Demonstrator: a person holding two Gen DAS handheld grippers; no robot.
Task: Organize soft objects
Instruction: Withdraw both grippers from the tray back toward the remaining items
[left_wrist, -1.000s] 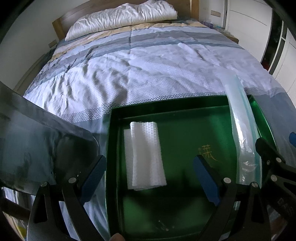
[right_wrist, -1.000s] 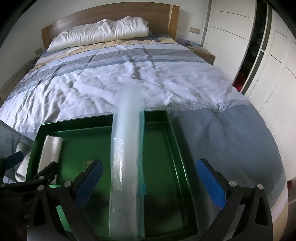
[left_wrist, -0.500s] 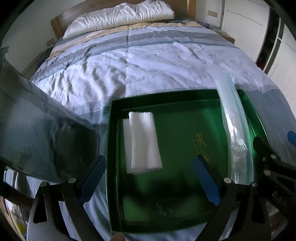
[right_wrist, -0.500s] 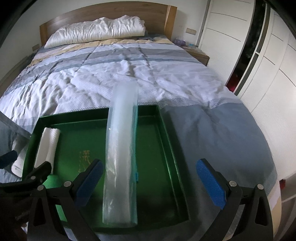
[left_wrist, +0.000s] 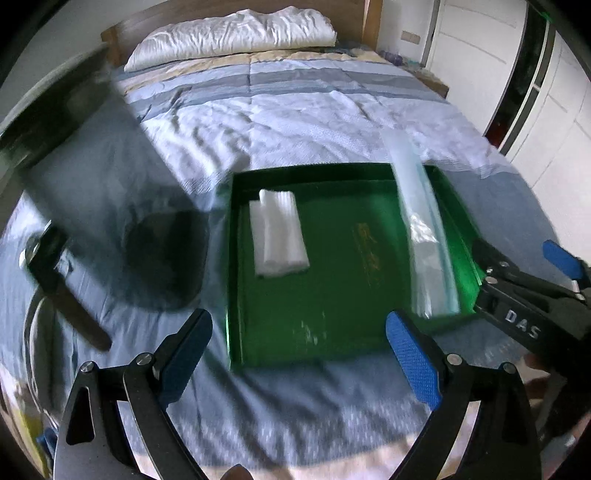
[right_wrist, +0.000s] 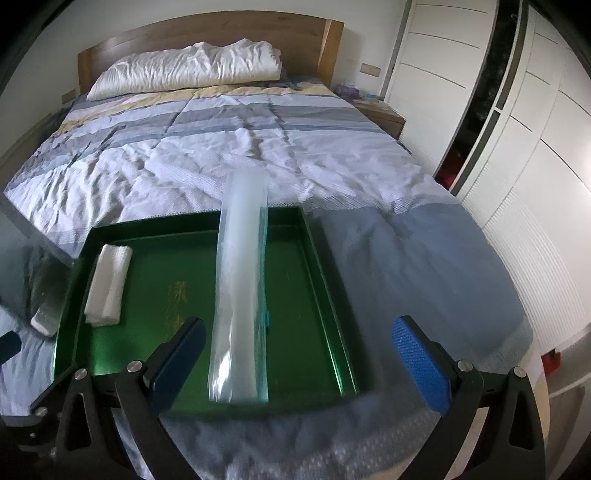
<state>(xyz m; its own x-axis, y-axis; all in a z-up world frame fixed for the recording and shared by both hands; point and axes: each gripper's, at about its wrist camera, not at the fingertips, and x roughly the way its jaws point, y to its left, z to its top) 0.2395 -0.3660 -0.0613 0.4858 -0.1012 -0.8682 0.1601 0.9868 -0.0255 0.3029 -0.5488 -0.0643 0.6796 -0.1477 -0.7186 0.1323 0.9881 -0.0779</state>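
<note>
A green tray lies on the bed. A folded white cloth rests in its left part. A long clear plastic bag lies along its right part, its far end over the rim. My left gripper is open and empty, just before the tray's near edge. My right gripper is open and empty above the tray's near right corner; it also shows in the left wrist view.
A dark translucent sheet lies on the bedding left of the tray. A white pillow sits at the wooden headboard. White wardrobe doors stand to the right of the bed. A nightstand is by the headboard.
Both grippers have pulled back toward the foot of the bed, so the tray's near edge now shows. The tray, cloth and bag have not moved.
</note>
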